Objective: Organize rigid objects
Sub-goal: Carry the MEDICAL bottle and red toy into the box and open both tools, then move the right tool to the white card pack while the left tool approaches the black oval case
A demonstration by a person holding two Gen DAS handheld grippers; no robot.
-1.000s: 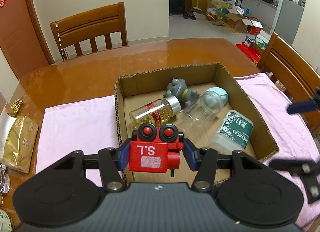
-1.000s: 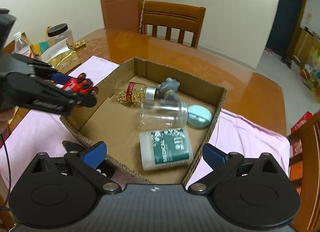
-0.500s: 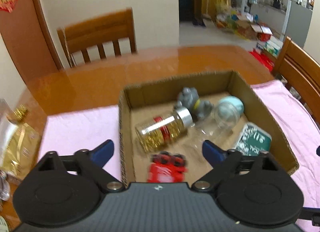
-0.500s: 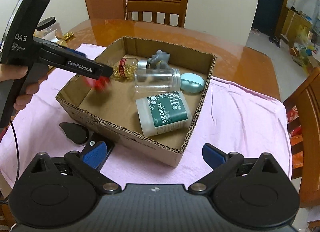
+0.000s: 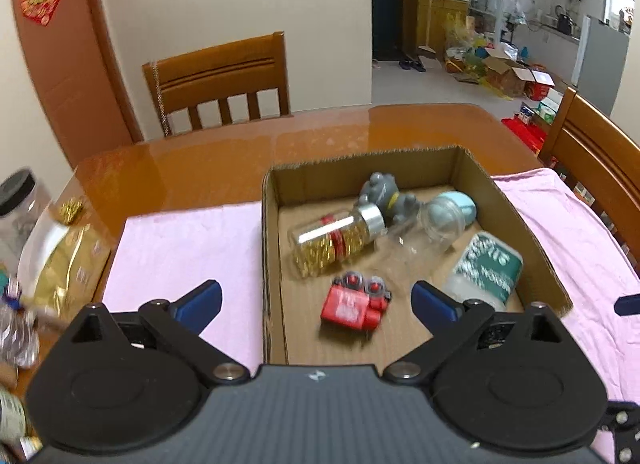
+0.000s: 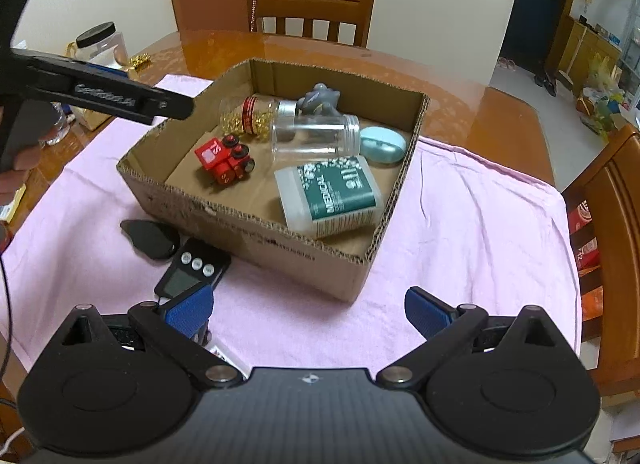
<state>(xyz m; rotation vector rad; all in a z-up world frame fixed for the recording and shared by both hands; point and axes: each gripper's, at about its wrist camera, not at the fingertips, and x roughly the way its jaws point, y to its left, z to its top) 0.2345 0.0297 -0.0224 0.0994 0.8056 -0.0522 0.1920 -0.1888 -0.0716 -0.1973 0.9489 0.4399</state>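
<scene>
Here I see the red toy train [image 6: 224,157] lying on the floor of the cardboard box [image 6: 256,232], just beside the bottle of gold capsules [image 6: 256,116] and apart from the medical wipes tub [image 6: 330,195]. My left gripper [image 5: 316,304] is spread wide and empty above the box's near wall. My right gripper [image 6: 308,310] is equally wide, holding nothing, over the pink cloth [image 6: 472,223].

my left camera looks forward and down from just behind the near wall of the cardboard box [image 5: 516,219], close in. my right camera sits farther back from the box [image 6: 280,240], off one corner, facing across it toward the chair [image 6: 312,3] beyond the worktop [image 6: 480,115]. both views share the box interior and the pink cloth [image 5: 180,240] around it.
</scene>
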